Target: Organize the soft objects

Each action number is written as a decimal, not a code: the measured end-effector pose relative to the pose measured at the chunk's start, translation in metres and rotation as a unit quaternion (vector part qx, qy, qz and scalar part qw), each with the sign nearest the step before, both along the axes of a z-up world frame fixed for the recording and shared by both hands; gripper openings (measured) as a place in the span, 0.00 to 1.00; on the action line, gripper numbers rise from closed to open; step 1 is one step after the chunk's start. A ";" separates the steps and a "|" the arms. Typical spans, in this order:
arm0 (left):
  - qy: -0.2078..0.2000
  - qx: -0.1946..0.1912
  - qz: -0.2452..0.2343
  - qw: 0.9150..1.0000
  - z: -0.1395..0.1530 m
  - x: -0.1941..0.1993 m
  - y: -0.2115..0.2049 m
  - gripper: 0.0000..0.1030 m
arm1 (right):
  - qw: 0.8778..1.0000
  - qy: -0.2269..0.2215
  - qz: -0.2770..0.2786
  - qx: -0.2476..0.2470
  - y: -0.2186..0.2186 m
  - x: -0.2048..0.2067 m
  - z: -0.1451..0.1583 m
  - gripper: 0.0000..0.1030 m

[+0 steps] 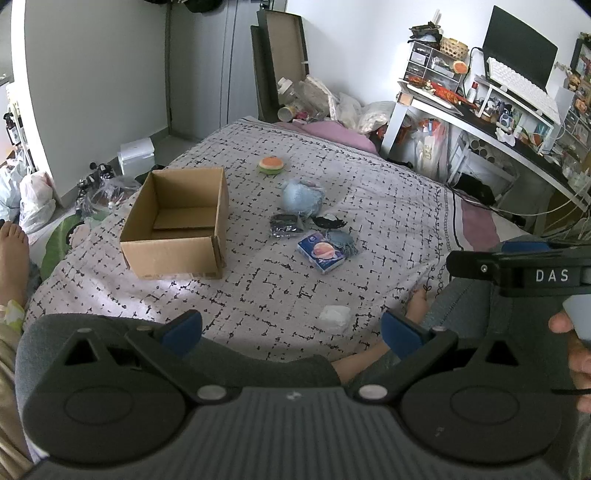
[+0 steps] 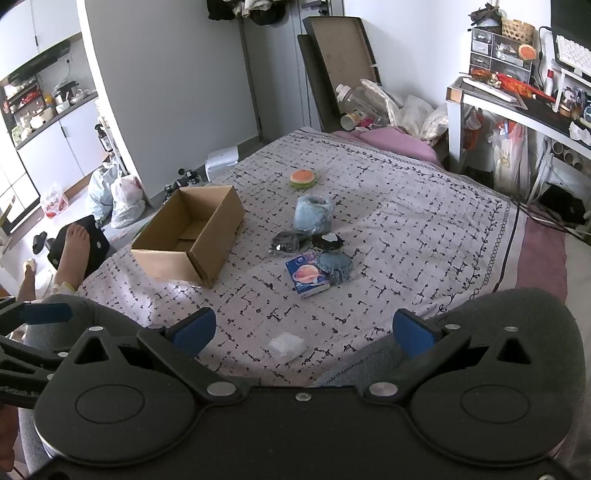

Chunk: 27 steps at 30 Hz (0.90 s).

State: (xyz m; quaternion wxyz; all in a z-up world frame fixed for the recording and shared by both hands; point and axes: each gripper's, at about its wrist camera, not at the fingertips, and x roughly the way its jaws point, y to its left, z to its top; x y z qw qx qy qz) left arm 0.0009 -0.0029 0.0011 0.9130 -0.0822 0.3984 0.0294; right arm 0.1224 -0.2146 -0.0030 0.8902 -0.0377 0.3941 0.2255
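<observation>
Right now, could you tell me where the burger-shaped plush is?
The burger-shaped plush lies at the far end of the bedspread, beyond the light blue plush and right of the cardboard box.

Monitor (image 2: pixel 570 18) cropped – desk clutter (image 1: pixel 517 122) indistinct.

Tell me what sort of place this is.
Most likely a lived-in bedroom that doubles as a workspace. A bed with a patterned cover fills the middle, a cluttered desk with a monitor and keyboard stands beside it, and a kitchen counter shows past the wall.
</observation>
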 end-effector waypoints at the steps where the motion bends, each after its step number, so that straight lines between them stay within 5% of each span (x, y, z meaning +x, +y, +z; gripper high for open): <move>1: -0.001 0.001 -0.001 1.000 0.000 0.000 0.000 0.99 | 1.000 0.000 -0.001 0.000 0.000 0.000 0.000 1.00; 27: -0.007 0.003 0.001 1.000 0.004 0.000 -0.002 0.99 | 1.000 0.002 0.002 -0.001 -0.001 0.002 0.000 1.00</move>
